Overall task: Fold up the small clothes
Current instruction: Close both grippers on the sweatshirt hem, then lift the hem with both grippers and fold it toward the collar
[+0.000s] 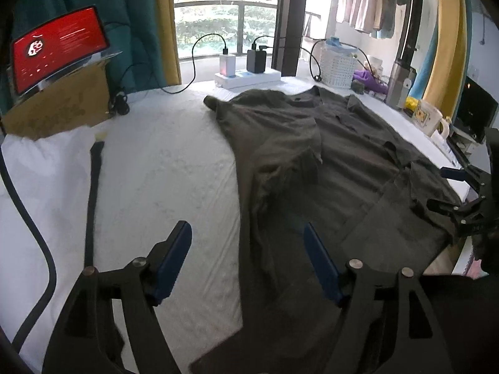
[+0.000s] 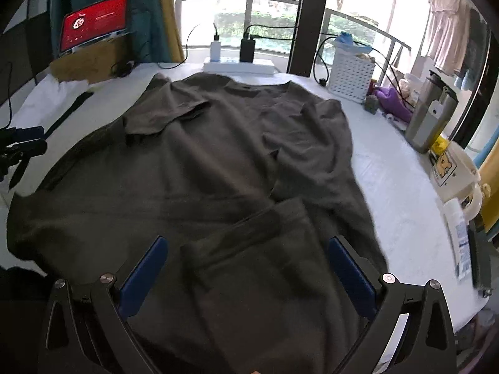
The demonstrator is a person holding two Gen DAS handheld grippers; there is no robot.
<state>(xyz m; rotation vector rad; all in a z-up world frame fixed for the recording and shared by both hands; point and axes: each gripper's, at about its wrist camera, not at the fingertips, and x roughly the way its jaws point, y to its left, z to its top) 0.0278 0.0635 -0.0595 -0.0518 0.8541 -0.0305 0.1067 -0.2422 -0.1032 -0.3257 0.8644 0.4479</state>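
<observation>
A desk [image 2: 393,171] under a white cover carries a dark olive shirt [image 2: 202,168] spread flat across most of its middle, collar toward the window and hem toward the near edge; one sleeve lies folded in over the chest on each side, and the cloth is wrinkled. The left claw [image 1: 248,261] hangs above the shirt's left edge with its blue-padded jaws wide apart and nothing between them. The right claw [image 2: 244,269] hangs over the hem end, jaws likewise spread wide and holding nothing. Behind the shirt, a red-lit screen [image 2: 95,21] leans on a cardboard box [image 2: 87,62] at the far left corner, a white perforated basket [image 2: 352,76] stands at the far right, and a white power strip [image 2: 238,65] with two chargers plugged in sits between them. A steel flask [image 2: 432,113] and a cream mug [image 2: 452,174] stand along the right edge
</observation>
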